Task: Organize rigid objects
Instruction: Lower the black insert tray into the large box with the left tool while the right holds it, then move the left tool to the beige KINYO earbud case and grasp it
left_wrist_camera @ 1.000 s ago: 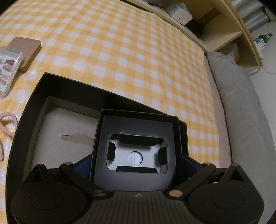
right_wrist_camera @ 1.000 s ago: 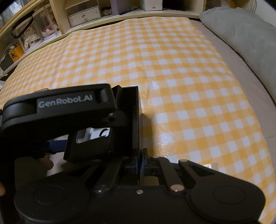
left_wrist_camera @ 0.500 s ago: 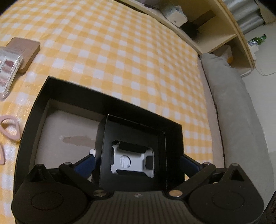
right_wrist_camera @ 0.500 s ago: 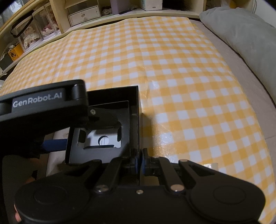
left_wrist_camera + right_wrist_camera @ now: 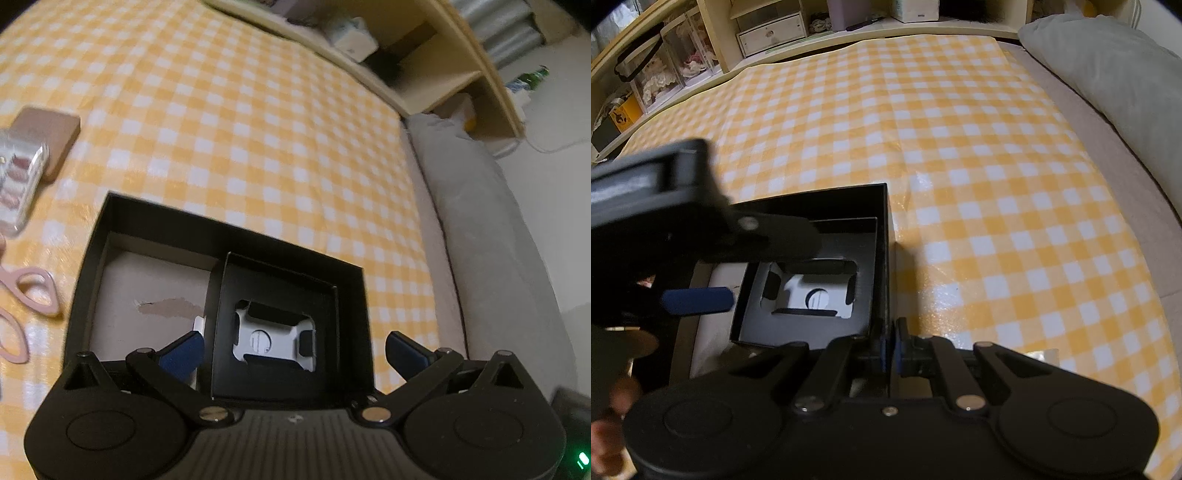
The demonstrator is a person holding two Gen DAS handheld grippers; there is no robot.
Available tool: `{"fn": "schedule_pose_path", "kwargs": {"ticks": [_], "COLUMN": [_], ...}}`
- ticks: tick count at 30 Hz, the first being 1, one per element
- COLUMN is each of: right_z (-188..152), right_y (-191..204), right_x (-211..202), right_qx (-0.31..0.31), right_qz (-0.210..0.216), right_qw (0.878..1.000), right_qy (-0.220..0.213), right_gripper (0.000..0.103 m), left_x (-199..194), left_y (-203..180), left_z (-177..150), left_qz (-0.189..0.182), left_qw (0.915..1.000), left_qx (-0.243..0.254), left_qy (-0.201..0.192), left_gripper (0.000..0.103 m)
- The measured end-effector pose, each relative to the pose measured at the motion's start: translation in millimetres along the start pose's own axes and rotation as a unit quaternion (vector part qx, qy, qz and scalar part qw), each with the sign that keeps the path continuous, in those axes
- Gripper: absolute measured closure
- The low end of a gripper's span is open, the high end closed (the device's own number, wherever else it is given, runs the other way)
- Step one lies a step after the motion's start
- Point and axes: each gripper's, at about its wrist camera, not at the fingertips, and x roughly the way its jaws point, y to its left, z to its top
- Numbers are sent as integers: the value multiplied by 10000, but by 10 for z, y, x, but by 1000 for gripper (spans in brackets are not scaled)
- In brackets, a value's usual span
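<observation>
Resting in the right corner of a large black box on our yellow checked cloth, a small black insert tray sits between our spread left gripper, while our right gripper clamps the box's wall

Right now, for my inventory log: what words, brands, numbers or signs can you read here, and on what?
Nothing reads clearly.
Plate on the left gripper: motion-smeared, unreadable.
Yellow sign on the shelf: dark pictogram, no legible letters.
Round mark on the white insert in the small black box: too small.
</observation>
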Motion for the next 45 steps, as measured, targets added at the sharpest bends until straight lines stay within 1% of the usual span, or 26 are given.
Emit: {"fn": "schedule_pose_path", "kwargs": {"ticks": [7, 11, 15, 19, 21, 24, 26, 29, 34, 37, 40, 42, 45], "right_z": [-12, -51, -110, -173, -187, -192, -191, -182, -177, -172, -164, -157, -159], "right_y": [-46, -78, -65, -25, -22, -23, -22, -20, -27, -21, -7, -7, -3], "right_x": [-53, -110, -166, -209, -228, -245, -241, -235, -228, -219, -203, -195, -174], "right_qx": [141, 259, 219, 135, 115, 108, 102, 79, 64, 25, 6, 2, -26], "right_qz": [119, 154, 143, 109, 130, 126, 107, 84, 73, 44, 8, -11, -34], "right_qw": [9998, 9995, 9996, 9996, 9996, 9997, 9997, 9997, 9997, 9998, 9997, 9997, 9996], "right_qy": [39, 67, 129, 207, 213, 200, 206, 209, 212, 210, 233, 256, 292], "right_gripper": [95, 90, 90, 93, 97, 97, 97, 97, 98, 98, 98, 98, 98], "left_x": [-431, -665, -876, -1076, -1183, -1339, -1416, -1520, -1606, -1590, -1528, -1465, -1367], "left_y": [-32, -1, 42, 90, 141, 259, 359, 569, 1001, 1217, 1369, 1445, 1545], "left_z": [-54, -111, -194, -304, -345, -376, -361, -294, -147, -79, -17, 23, 64], "left_qz": [-41, -29, 128, 391, 556, 895, 1116, 1396, 1835, 2109, 2198, 2227, 2165], "left_qw": [9985, 9968, 9935, 9855, 9797, 9691, 9636, 9612, 9648, 9640, 9644, 9652, 9698], "left_qx": [526, 766, 1107, 1627, 1892, 2232, 2361, 2315, 1838, 1584, 1456, 1362, 1119], "left_qy": [-175, -230, -245, -282, -363, -555, -582, -547, -404, -321, -211, -121, 38], "left_gripper": [0, 0, 0, 0, 0, 0, 0, 0, 0, 0, 3, 8, 15]}}
